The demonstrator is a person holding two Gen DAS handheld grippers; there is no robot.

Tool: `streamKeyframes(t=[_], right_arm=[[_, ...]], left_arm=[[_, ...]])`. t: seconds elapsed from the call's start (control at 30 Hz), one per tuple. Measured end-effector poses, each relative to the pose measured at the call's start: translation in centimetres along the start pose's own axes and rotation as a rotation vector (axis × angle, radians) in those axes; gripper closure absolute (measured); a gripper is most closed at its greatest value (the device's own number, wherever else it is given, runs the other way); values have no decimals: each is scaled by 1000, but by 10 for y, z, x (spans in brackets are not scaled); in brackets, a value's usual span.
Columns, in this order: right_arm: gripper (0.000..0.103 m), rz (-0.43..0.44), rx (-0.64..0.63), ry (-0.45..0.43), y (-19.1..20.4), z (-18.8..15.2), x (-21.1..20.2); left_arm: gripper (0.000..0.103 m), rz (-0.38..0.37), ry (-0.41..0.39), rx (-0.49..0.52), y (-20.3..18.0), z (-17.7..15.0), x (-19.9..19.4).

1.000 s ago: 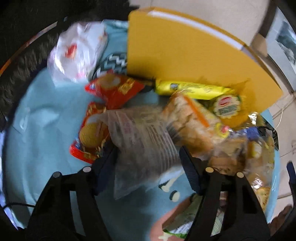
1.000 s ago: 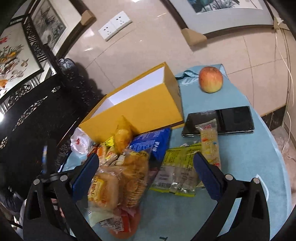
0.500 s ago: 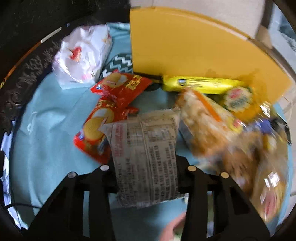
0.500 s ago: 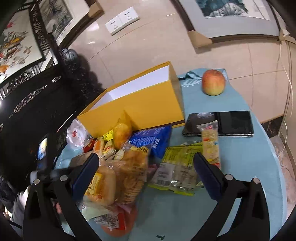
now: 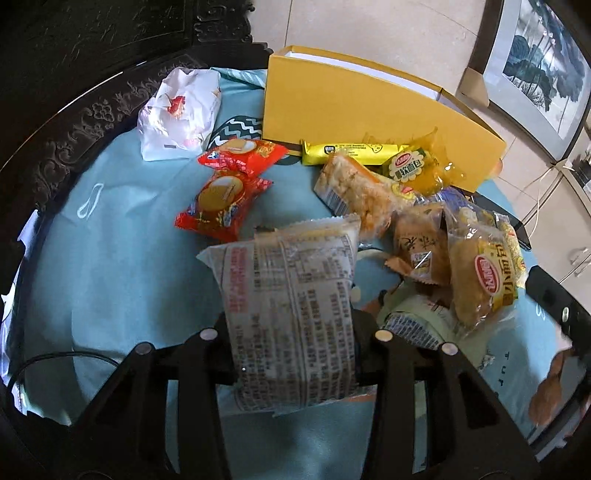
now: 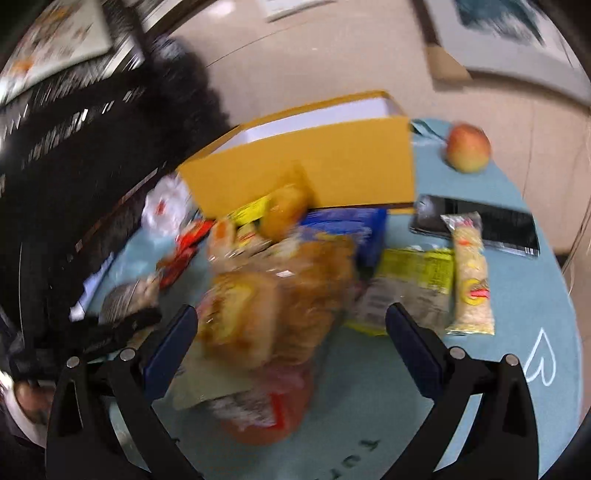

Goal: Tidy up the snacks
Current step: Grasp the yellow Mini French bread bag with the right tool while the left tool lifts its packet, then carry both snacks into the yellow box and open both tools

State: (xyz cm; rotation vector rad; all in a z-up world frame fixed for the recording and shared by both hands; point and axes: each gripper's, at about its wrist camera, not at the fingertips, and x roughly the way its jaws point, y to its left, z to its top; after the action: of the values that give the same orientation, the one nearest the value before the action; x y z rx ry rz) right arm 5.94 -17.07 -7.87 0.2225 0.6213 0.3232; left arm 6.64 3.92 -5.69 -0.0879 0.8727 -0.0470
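One packet [image 5: 291,317] now sits clamped in the left gripper [image 5: 293,339], lifted clear of the pile [image 5: 436,251] it lay against a second ago. Right gripper [image 6: 291,332] hangs open over that pile; beyond stands the yellow box [image 5: 369,107], likely its destination.

A red-and-yellow apple [image 6: 468,147] is sitting at the far edge of a round table draped in a pale blue cloth [image 6: 517,302], well apart from a dark phone [image 6: 491,221] that is lying flat nearer the middle. A white heart [image 6: 541,360] is showing on the cloth at the near right. Framed pictures [image 5: 543,70] are leaning against a beige tiled wall [image 5: 369,33] behind the table, while dark carved wooden furniture [image 5: 92,55] is standing along the table's left side. A thin cable [image 5: 543,195] is trailing down past the table's rim.
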Motion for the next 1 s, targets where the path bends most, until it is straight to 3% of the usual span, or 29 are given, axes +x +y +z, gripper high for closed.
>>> streamKeyframes(t=[0.23, 0.27, 0.3, 0.33, 0.43, 0.57, 0.77, 1.0], right_arm=[[5, -199, -120, 69, 46, 0, 35], [11, -210, -130, 84, 50, 1, 42], [40, -208, -129, 122, 52, 1, 51], [50, -208, -115, 146, 48, 1, 55], [52, -185, -81, 108, 39, 1, 44], [52, -73, -10, 43, 25, 5, 9], [52, -71, -8, -43, 10, 22, -26], [52, -96, -18, -162, -7, 55, -49]], left_arm=[[61, -13, -2, 20, -1, -2, 1], [60, -16, -1, 17, 0, -2, 1], [60, -19, 1, 15, 1, -2, 1], [60, -20, 3, 12, 3, -3, 2], [60, -20, 9, 5, 7, -3, 2], [60, -24, -6, 7, 8, 0, -3], [60, -48, -48, 42, -10, 13, -22], [60, -48, -148, 116, -43, 58, -58]])
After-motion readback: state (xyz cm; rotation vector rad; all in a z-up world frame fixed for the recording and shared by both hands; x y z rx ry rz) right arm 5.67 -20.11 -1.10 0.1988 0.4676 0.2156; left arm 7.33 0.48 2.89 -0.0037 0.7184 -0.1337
